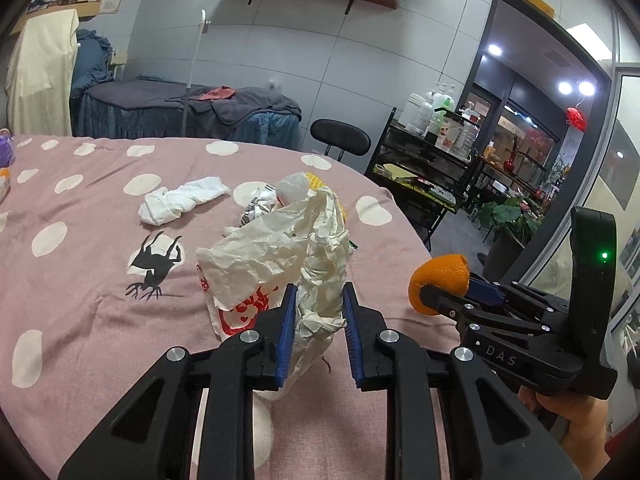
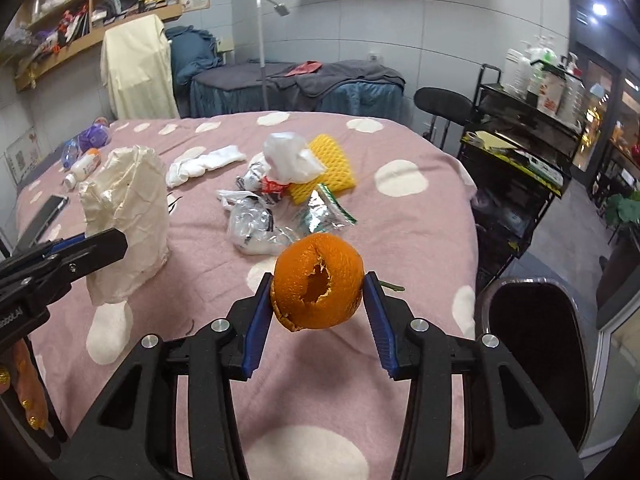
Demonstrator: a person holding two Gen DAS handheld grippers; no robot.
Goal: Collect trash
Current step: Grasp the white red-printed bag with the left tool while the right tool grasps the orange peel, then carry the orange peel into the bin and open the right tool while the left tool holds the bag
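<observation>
Bottles: two small bottles [image 2: 86,160] lie at the far left of the right wrist view on the pink spotted bedspread [image 2: 224,264], apart from the litter; whether they count as trash cannot be told.
Phone: a dark phone [image 2: 46,216] lies flat at the left edge, near the bottles, clear of the work.
Left claw: the left gripper [image 1: 319,312] is closed on the rim of the paper bag [image 1: 280,264], low in the middle of the left wrist view; judged, it props the bag upright with its mouth up so trash can be dropped in.
Paper bag: it stands on the bedspread, crumpled, left of centre in the right wrist view.
White cloth: a twisted white cloth [image 2: 204,164] lies above centre, beyond the bag, not yet picked.
Trash pile: plastic wrappers [image 2: 256,224], a white plastic bag [image 2: 290,158] and yellow foam netting [image 2: 328,164] sit bunched in the middle, touching one another.
Right claw: the right gripper [image 2: 318,300] grips the orange peel [image 2: 318,284] by its two sides, lifted clear of the bedspread, low centre.
Likely reason: the peel hangs right of the bag, so carrying it leftward over the mouth looks like the step in hand.
Bin: a dark bin [image 2: 536,352] with a pale rim stands off the bed at lower right.
</observation>
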